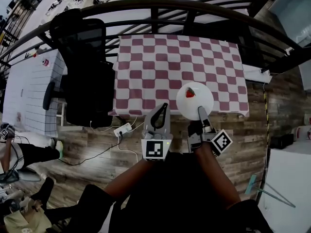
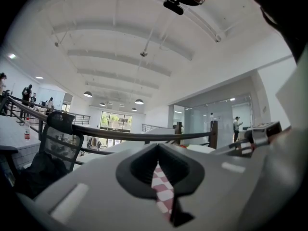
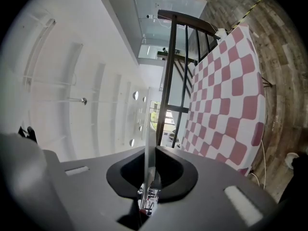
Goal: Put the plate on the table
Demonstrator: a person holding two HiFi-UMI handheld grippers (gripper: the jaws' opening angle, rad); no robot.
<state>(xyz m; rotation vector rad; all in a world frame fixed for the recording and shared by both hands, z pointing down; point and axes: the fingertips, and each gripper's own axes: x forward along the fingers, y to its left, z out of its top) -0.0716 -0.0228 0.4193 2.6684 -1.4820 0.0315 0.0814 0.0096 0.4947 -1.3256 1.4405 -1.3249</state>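
A round white plate (image 1: pixel 194 100) with a small red item (image 1: pixel 190 92) on it hangs over the front right part of the red-and-white checked table (image 1: pixel 160 62). I cannot tell whether it touches the cloth. My right gripper (image 1: pixel 200 111) is shut on the plate's near rim. In the right gripper view the plate (image 3: pixel 149 143) shows edge-on as a thin white line between the jaws of the right gripper (image 3: pixel 148 177). My left gripper (image 1: pixel 164 107) is at the table's front edge, left of the plate, shut and holding nothing. The left gripper (image 2: pixel 161 177) shows only a slit of checked cloth.
A black office chair (image 1: pixel 82 67) stands against the table's left side. A dark curved railing (image 1: pixel 160 6) runs behind the table. A white power strip (image 1: pixel 124 129) and its cables lie on the wooden floor. A white table (image 1: pixel 29 91) stands at far left.
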